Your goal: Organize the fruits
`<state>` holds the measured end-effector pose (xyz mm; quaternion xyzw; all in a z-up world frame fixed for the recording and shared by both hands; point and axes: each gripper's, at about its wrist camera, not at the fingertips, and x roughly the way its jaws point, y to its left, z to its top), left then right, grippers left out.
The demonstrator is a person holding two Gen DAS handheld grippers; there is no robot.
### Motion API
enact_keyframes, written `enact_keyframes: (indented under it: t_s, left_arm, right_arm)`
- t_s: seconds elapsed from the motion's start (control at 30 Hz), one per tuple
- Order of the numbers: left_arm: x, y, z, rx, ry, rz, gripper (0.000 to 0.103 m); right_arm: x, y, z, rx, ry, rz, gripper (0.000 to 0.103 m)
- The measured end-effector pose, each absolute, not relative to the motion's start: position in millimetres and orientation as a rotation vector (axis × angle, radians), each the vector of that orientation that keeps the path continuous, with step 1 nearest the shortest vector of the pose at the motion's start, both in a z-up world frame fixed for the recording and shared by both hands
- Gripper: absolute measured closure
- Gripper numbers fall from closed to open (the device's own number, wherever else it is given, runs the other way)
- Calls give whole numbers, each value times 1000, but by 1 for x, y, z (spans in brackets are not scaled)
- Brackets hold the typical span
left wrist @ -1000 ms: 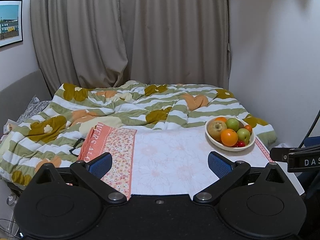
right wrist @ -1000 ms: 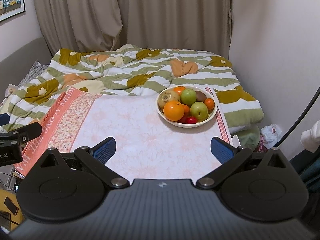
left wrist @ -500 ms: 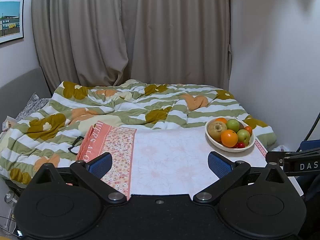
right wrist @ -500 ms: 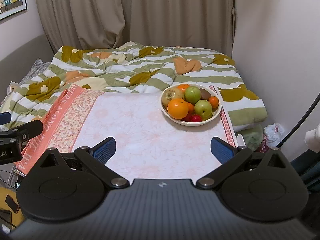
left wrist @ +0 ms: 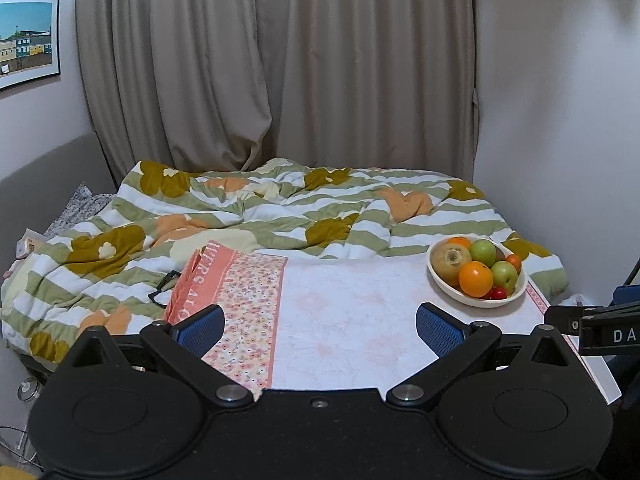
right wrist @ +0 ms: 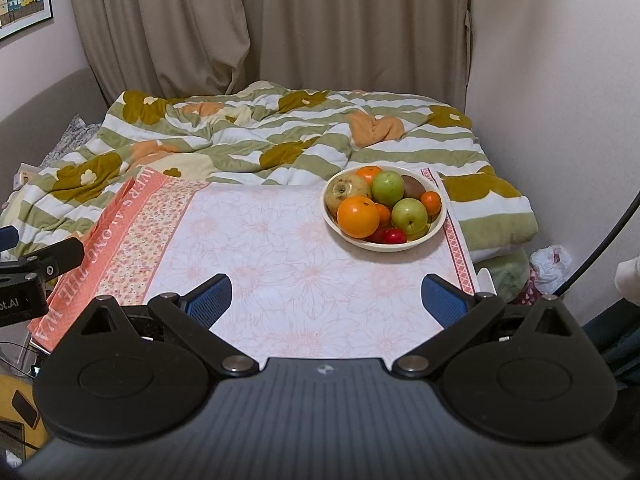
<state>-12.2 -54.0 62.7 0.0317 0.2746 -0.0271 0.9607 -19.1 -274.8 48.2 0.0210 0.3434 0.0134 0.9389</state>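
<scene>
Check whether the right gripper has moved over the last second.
Yes. The right gripper has risen and tipped downward: in its own view the bowl, curtain and bed sit lower. Jaws unchanged, open.

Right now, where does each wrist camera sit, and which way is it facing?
Left wrist: behind the open left tool, low over the table's near left, facing the bed; fruit bowl far right; right tool's side at right edge.
Right wrist: behind the open right tool, higher, tilted down, bowl ahead; left tool at left edge.
Shared: bowl, floral tablecloth, striped duvet, curtains.
</scene>
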Motion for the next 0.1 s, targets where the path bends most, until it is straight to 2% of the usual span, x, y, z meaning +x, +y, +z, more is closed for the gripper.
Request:
enact_keyframes:
  t_s: [0.1]
  left_arm:
    - [-9, -56, 61, 67, 559, -58, 0]
  right_arm:
    - [-19, -275, 48, 44, 702, 28, 0]
